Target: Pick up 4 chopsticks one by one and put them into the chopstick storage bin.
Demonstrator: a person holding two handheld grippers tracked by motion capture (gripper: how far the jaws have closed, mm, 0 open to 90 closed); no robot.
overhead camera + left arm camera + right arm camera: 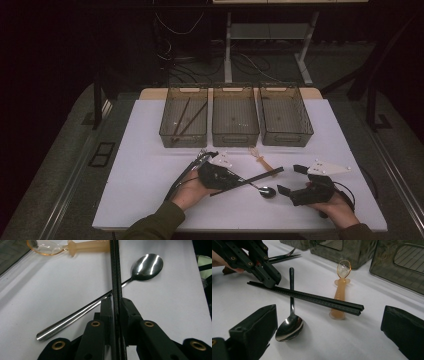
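My left gripper (236,179) (116,300) is shut on a pair of black chopsticks (260,176) (115,270) (312,298), gripped near one end, while the far end lies across the handle of an orange plastic spoon (261,160) (87,246) (340,292). A metal spoon (267,191) (147,263) (289,327) lies on the white table under the chopsticks. My right gripper (292,180) (329,311) rests at the front right, open, with nothing between its jaws. In the right gripper view the left gripper (272,281) comes in from the top left.
Three translucent grey bins stand in a row at the back: the left bin (182,137) holds dark chopsticks, then the middle bin (235,137) and the right bin (287,137). A fork and other dark cutlery (202,156) (284,255) lie left of my left gripper.
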